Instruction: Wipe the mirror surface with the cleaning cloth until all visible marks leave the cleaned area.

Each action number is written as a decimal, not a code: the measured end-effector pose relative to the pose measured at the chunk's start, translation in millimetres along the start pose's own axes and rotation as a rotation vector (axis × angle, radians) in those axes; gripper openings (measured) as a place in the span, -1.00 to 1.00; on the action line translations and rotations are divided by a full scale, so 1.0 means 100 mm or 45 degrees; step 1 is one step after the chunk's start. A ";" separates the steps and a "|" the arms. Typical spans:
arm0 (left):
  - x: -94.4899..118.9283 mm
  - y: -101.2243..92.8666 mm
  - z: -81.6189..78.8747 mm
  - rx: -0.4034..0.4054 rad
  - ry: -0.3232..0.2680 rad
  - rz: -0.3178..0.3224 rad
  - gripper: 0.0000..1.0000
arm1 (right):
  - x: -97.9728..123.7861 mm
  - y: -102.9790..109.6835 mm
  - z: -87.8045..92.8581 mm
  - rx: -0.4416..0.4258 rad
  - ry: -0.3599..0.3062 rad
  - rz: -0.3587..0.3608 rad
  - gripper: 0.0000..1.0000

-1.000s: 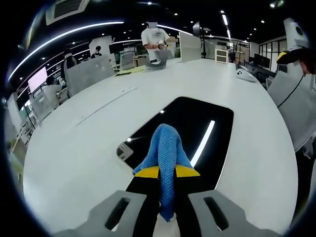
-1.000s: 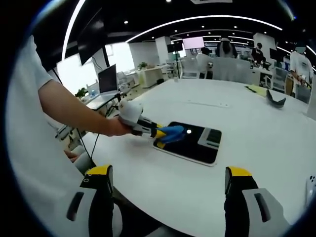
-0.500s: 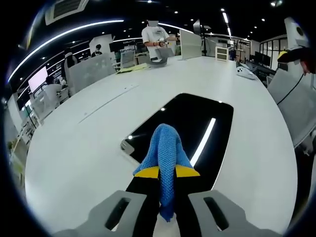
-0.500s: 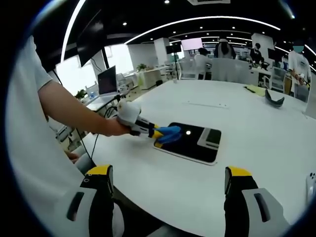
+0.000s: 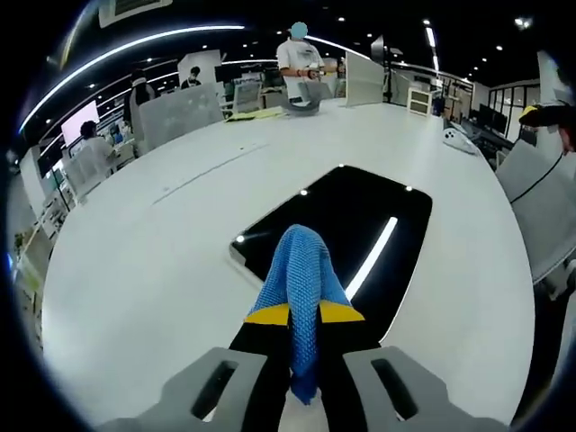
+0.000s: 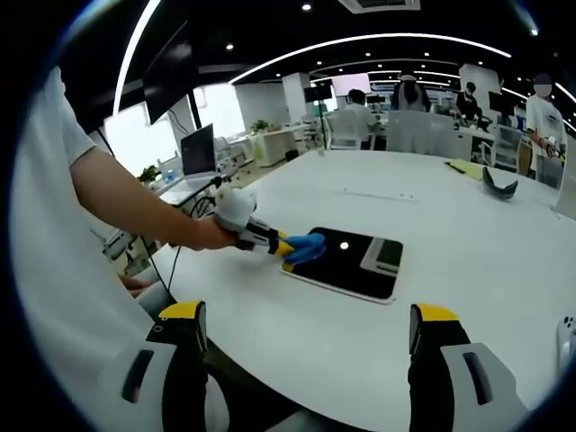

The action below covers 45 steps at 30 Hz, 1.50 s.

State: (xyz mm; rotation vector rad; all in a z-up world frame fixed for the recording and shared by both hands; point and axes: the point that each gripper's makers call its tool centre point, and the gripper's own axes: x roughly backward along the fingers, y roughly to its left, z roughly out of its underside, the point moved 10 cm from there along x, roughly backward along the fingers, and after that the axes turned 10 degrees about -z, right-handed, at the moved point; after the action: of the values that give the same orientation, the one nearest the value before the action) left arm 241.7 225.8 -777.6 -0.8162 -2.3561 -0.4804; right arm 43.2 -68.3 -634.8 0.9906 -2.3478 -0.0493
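Note:
A dark rectangular mirror (image 5: 360, 225) lies flat on the white table (image 5: 153, 243) and reflects ceiling light strips. My left gripper (image 5: 304, 312) is shut on a blue cleaning cloth (image 5: 301, 274), whose bunched end rests on the mirror's near edge. In the right gripper view the mirror (image 6: 346, 264) sits mid-table, with the left gripper (image 6: 286, 249) and the blue cloth (image 6: 308, 247) at its left end, held by a person's arm (image 6: 135, 202). My right gripper (image 6: 306, 337) stands open well short of the mirror, with nothing between its yellow-tipped fingers (image 6: 184, 312).
The white table (image 6: 468, 243) stretches far around the mirror. A dark object (image 6: 499, 183) and a yellow sheet lie at its far side. Several people and screens stand beyond the table. A white device (image 5: 459, 137) rests near the right edge.
The left gripper view has shifted a little, so the cloth now lies nearer the mirror's left near corner. The right gripper stays still.

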 end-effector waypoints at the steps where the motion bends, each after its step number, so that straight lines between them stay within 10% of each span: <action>1: 0.00 0.00 -0.01 -0.010 0.005 0.003 -0.87 | 0.00 0.00 0.01 0.000 0.004 0.001 0.85; 45: -0.07 -0.22 -0.14 -0.117 0.039 0.004 -0.87 | 0.19 -0.23 0.17 -0.049 -0.009 -0.027 0.85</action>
State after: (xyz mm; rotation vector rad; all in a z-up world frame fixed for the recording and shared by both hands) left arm 237.2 199.0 -774.5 -0.8484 -2.3188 -0.5994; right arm 38.0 -100.7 -645.1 0.9982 -2.3342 -0.1060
